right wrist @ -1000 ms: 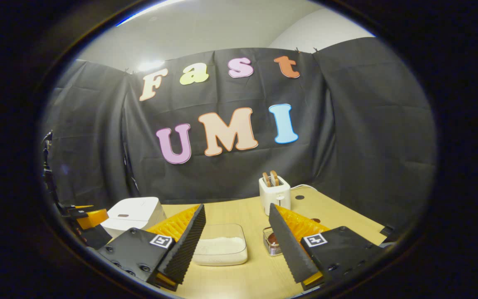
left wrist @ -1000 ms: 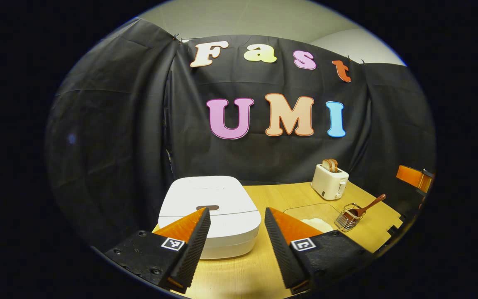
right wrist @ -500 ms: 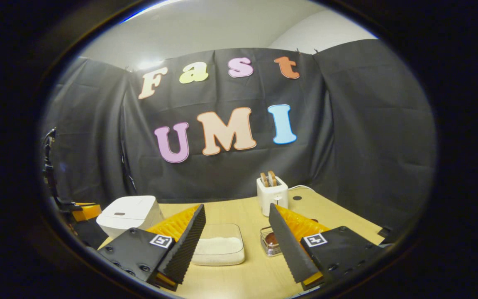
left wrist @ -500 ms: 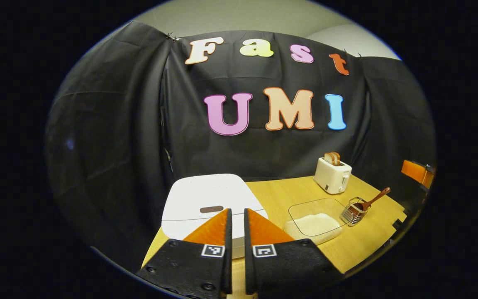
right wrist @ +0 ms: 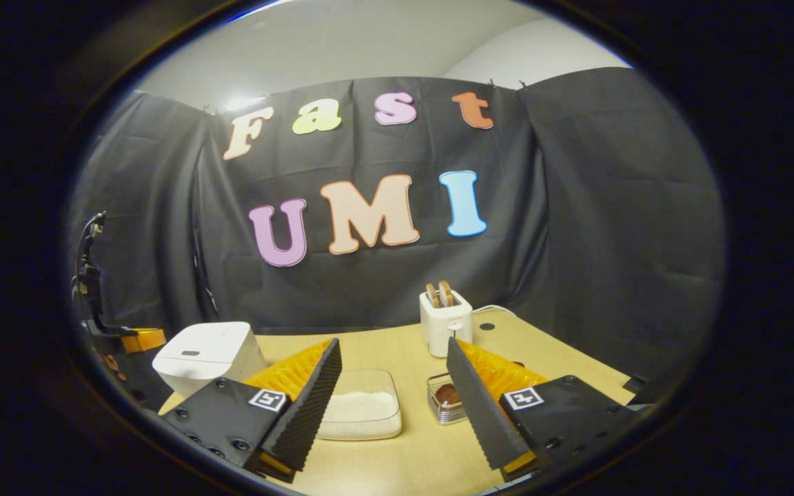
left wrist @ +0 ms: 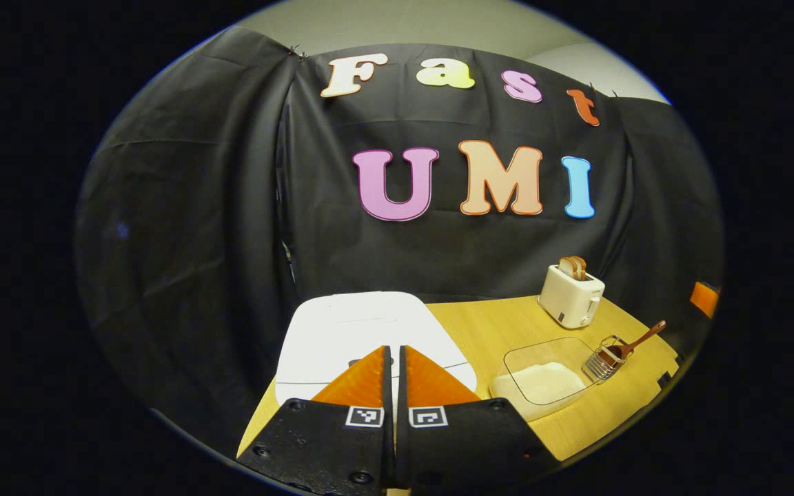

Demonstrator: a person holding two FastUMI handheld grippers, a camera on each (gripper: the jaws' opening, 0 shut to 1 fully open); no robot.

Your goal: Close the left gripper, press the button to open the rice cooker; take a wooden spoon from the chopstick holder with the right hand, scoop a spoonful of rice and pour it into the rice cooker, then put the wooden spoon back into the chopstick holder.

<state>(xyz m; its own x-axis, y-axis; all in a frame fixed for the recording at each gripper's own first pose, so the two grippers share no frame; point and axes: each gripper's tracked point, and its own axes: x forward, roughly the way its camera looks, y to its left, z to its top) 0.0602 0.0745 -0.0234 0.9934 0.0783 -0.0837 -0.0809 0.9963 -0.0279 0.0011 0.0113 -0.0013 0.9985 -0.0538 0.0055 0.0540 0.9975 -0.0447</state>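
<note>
Your left gripper [left wrist: 393, 351] has its fingers pinched together, empty, over the white rounded rice cooker [left wrist: 362, 331] at the worktop's left edge; your right gripper [right wrist: 393, 365] is wide open, empty.

Right gripper [right wrist: 393, 348] jaws apart, rice dish [right wrist: 360, 413] between them, chopstick holder [right wrist: 444, 399], closed rice cooker [right wrist: 209, 355] left

Cooker button [left wrist: 358, 361] behind fingers [left wrist: 362, 377]
</note>
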